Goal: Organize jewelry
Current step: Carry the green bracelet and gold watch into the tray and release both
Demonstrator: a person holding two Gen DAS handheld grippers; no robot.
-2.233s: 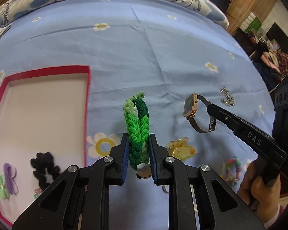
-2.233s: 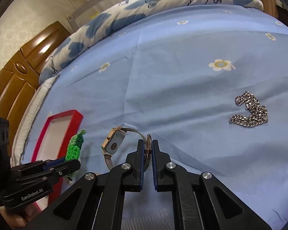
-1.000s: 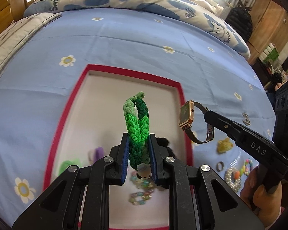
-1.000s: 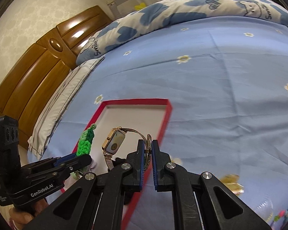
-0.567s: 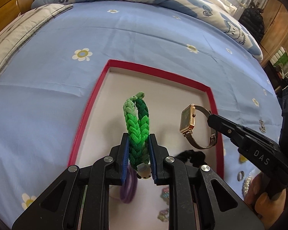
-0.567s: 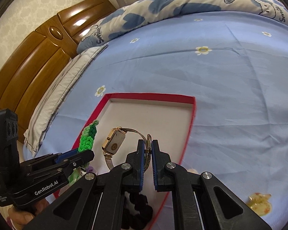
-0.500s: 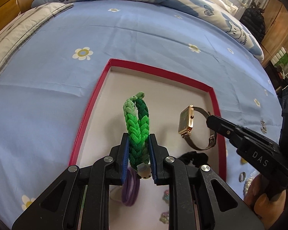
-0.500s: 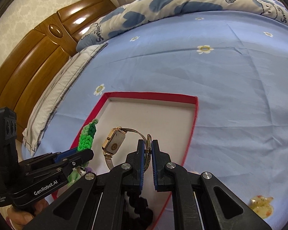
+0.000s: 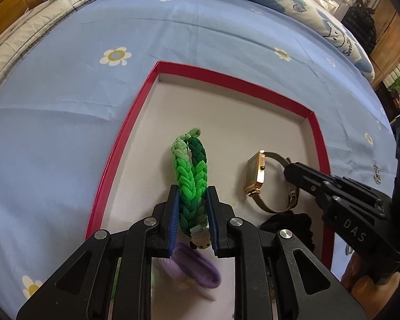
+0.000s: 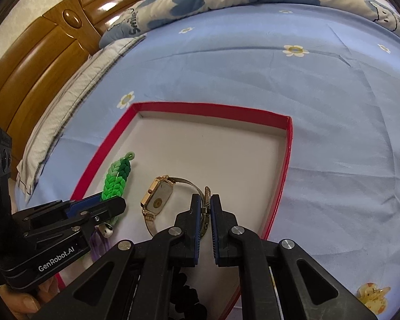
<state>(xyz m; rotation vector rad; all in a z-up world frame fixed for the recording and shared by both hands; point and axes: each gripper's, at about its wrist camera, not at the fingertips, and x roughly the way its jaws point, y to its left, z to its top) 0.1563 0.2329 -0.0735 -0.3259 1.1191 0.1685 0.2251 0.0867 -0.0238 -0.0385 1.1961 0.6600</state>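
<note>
A braided green bracelet [image 9: 190,176] stands up between the blue pads of my left gripper [image 9: 191,208], which is shut on it. My right gripper [image 10: 205,213] is shut on the mesh strap of a gold square watch [image 10: 158,196]. Both hang just above the pale floor of a red-rimmed tray [image 9: 234,82]. In the left wrist view the watch [image 9: 254,174] and the right gripper [image 9: 289,169] sit to the right of the bracelet. In the right wrist view the bracelet [image 10: 117,178] and the left gripper [image 10: 112,204] are at the left, over the tray [image 10: 210,108].
Inside the tray lie a purple hair tie [image 9: 189,268] and a black scrunchie [image 9: 290,222] near its front. The tray rests on a blue flowered bedsheet [image 10: 253,61]. A yellow hair clip [image 10: 372,294] and a silver chain [image 9: 376,173] lie on the sheet to the right. A wooden headboard [image 10: 40,53] stands behind.
Both grippers have come down and forward over the tray with their loads still held. The tray now fills more of each view and the watch sits lower over its floor.
</note>
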